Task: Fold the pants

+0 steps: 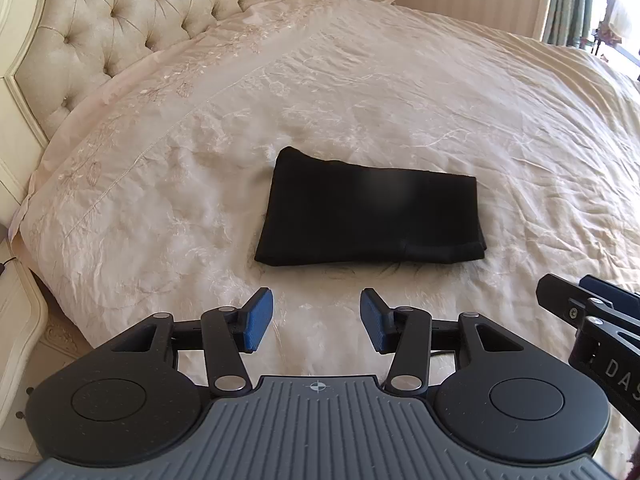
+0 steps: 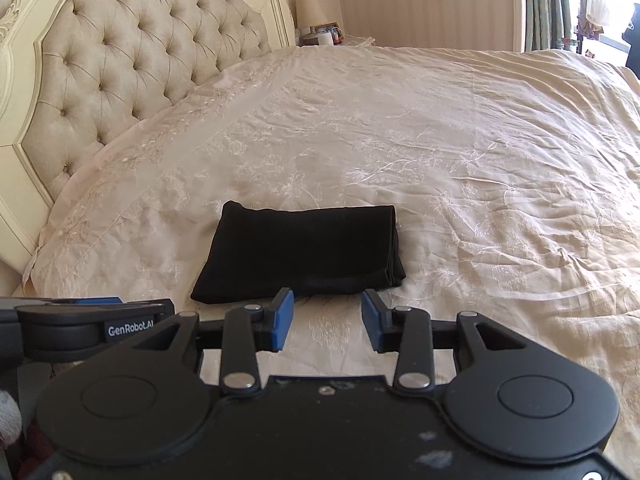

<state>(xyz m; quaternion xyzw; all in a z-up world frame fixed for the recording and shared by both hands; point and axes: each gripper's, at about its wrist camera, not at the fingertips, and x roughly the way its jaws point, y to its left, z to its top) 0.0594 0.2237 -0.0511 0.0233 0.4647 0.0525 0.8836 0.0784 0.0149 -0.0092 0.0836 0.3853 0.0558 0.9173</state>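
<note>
The black pants [image 1: 370,210] lie folded into a compact rectangle on the cream bedspread [image 1: 500,128]. They also show in the right wrist view [image 2: 300,252]. My left gripper [image 1: 317,320] is open and empty, held just short of the near edge of the pants. My right gripper [image 2: 327,318] is open and empty, also just short of that near edge, right of the left one. Part of the right gripper shows at the right edge of the left wrist view [image 1: 592,312]. The left gripper shows at the left edge of the right wrist view [image 2: 80,320].
A tufted cream headboard [image 1: 120,32] runs along the left. A nightstand with a lamp [image 2: 308,10] and small items stands at the far corner. Curtains and a window [image 2: 560,4] are at the far right. A white bedside cabinet [image 1: 20,320] is at the lower left.
</note>
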